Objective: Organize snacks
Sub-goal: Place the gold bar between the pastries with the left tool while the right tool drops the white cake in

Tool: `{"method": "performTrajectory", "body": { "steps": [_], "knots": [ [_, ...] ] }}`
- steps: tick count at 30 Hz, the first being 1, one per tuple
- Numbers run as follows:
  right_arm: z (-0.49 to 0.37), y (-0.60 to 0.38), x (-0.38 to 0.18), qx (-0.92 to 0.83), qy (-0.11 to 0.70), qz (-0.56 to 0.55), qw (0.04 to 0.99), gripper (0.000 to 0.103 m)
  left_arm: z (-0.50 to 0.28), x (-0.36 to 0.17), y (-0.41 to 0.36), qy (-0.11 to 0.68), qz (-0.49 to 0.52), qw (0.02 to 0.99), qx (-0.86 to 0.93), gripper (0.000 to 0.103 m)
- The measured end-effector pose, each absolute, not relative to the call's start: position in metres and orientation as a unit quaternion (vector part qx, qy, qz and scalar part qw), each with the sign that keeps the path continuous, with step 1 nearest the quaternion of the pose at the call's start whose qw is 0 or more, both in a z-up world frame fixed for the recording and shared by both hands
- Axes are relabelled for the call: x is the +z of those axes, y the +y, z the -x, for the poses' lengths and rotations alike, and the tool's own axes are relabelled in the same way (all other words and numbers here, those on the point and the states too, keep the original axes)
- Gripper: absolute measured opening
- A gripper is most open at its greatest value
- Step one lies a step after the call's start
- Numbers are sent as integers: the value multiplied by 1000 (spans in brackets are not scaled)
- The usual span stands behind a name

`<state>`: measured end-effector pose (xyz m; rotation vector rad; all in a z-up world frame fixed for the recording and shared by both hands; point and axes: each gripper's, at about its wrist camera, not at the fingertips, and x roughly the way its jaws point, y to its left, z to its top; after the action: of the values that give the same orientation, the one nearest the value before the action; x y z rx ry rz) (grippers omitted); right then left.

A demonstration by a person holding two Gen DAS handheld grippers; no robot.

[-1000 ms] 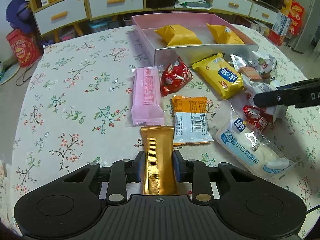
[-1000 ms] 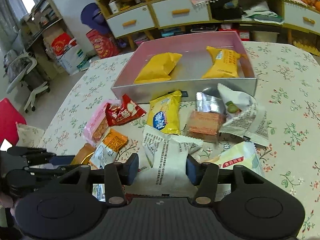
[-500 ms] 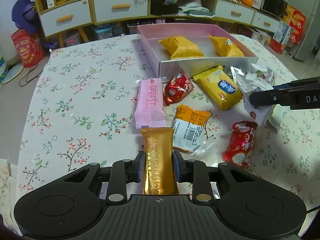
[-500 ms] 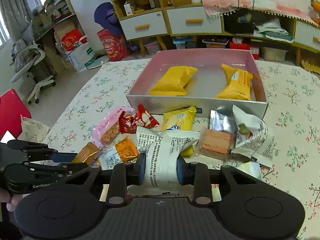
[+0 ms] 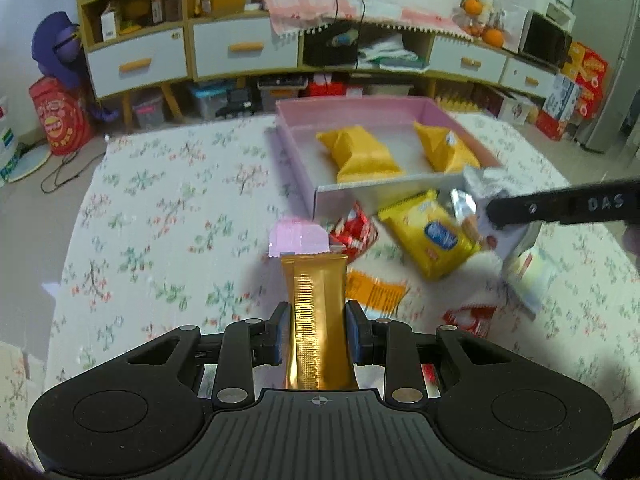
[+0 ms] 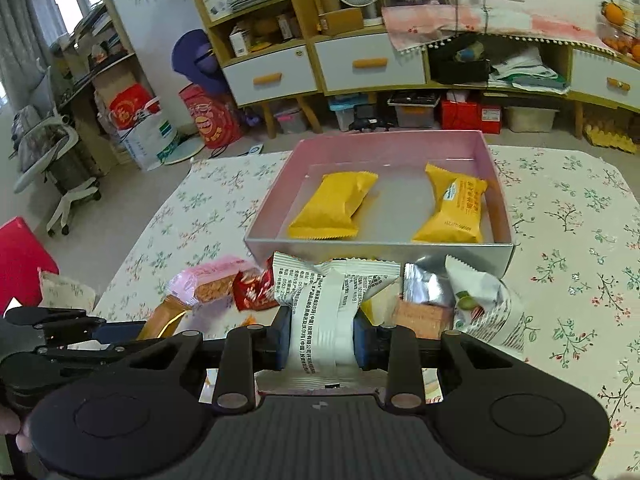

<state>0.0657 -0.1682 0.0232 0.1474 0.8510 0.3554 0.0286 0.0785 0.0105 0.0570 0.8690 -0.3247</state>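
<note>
Left gripper [image 5: 319, 338] clamps a gold snack bar [image 5: 316, 312] between both fingers, bar pointing forward, lifted above the floral tablecloth [image 5: 168, 208]. Right gripper [image 6: 322, 338] pinches a white printed packet [image 6: 326, 312], its top flap fanned out just short of the pink box [image 6: 384, 148].

Landmark is the pink box: open, sits toward the far side of the table. Inside it are two yellow packs, one on the left [image 6: 334, 210] and one on the right [image 6: 452, 208], well apart from each other.

Against the box's near wall sits the loose pile. Silver foil pack [image 6: 424, 288] and a torn white wrapper [image 6: 484, 308] lie near the box's near right corner, with a brownish wafer pack [image 6: 420, 314] just beside them. Pink wafer pack [image 6: 208, 284] and a red candy wrapper [image 6: 252, 290] lie off the near left corner. From the left wrist view, a yellow pack with a blue logo [image 5: 432, 236] lies just in front of the near wall, an orange packet [image 5: 374, 292] is closer to the gripper, and another red wrapper [image 5: 468, 320] is further right.

Near wall of the box and this pile stand between both held snacks and the box's inside. Right gripper's black finger [image 5: 560, 208] crosses the right side of the left wrist view, over the pile. Motion blur there; small labels unreadable.
</note>
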Motion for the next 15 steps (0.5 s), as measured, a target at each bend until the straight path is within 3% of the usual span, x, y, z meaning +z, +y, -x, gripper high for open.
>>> {"method": "performTrajectory", "body": {
  "steps": [15],
  "knots": [
    [-92,-182,30,137,410,-128,892,0,-64,42,59,383,35,908,-163,26]
  ]
}}
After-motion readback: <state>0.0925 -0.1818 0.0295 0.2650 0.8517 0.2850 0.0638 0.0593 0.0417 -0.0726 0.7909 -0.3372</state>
